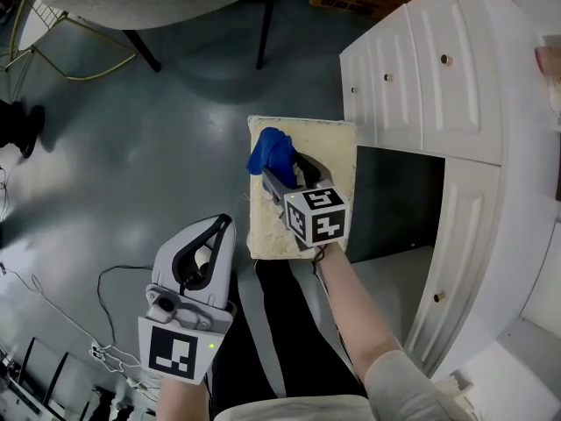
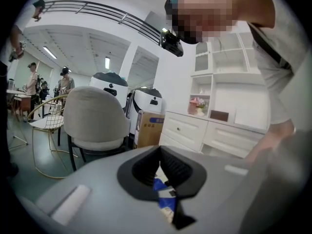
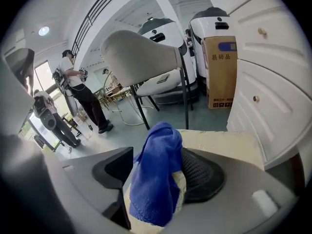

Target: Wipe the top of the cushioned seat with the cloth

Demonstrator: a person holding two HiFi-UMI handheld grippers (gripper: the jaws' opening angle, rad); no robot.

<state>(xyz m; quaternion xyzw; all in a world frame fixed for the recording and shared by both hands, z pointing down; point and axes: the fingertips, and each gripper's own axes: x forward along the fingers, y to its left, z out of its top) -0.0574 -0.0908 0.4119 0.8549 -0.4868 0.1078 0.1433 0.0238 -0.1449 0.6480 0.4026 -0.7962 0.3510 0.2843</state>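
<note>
Left tongs [image 1: 223, 224] over grey floor [image 1: 175, 130]; cushioned seat [image 1: 333, 147], cream, beside white cabinets [image 1: 421, 68]

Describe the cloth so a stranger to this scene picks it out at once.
Find the white cabinet; beside it stands the cushioned seat with a pale square top. On that top, between the right gripper's open jaws, sits the cloth: bunched and deep blue, the only blue thing there.

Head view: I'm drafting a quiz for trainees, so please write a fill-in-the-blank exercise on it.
The cloth is ___ in colour. The hand-held gripper with the cloth between its open jaws is the ___ one. The cushioned seat stands beside a ___ cabinet.
Missing words: blue; right; white.
</note>
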